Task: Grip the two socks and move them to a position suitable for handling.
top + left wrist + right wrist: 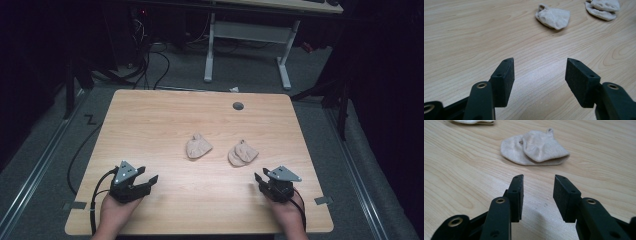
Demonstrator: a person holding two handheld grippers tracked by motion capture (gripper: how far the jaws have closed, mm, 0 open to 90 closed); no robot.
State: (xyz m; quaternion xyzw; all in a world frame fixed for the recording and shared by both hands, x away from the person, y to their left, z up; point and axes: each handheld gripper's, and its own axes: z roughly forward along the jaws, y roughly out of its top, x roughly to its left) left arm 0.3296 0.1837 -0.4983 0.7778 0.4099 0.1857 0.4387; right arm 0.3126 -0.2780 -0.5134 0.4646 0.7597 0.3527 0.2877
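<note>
Two small beige socks lie folded near the middle of the wooden table (150, 115): a left sock (198, 147) (553, 17) and a right sock (242, 153) (535, 148) (602, 8). My left gripper (150, 176) (539, 75) rests near the front left, open, with nothing between its jaws and the left sock well ahead of it. My right gripper (261, 176) (537, 192) sits at the front right, open and empty, a short way before the right sock.
A round grey cable hole (238, 106) sits near the table's far edge. Beyond the table stand a white desk frame (247, 45) and loose cables (150, 65) on the floor. Dark surroundings flank both sides.
</note>
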